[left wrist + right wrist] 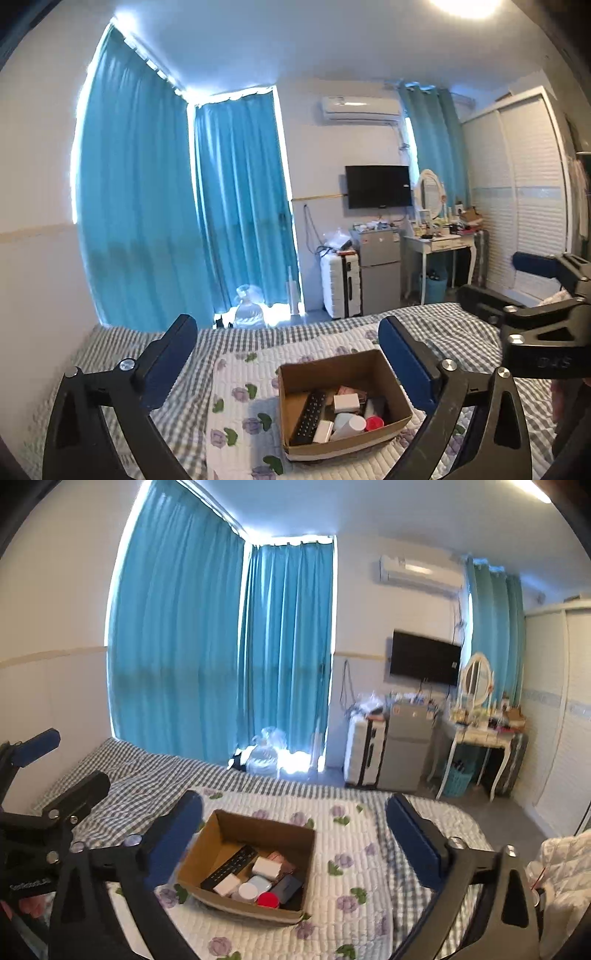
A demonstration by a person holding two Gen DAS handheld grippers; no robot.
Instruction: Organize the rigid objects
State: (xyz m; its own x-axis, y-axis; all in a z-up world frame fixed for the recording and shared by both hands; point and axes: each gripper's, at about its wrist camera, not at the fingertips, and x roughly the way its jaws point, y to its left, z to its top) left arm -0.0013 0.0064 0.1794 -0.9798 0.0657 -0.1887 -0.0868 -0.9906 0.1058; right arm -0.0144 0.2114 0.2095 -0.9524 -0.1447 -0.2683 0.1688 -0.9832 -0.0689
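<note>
A brown cardboard box (391,376) sits on the floral quilt on the bed, also in the right wrist view (207,843). It holds a black remote (308,417) (231,866), white small boxes (346,402), a white jar (248,891), a red cap (373,423) (267,900) and a dark case (286,886). My left gripper (288,350) is open and empty, held above and just before the box. My right gripper (293,825) is open and empty, above the box. Each gripper shows at the edge of the other's view.
The bed has a grey checked sheet (110,347) and a white floral quilt (354,849). Beyond it stand blue curtains (236,203), a white suitcase (340,284), a small fridge (380,269), a dressing table (439,243) and a wardrobe (524,192).
</note>
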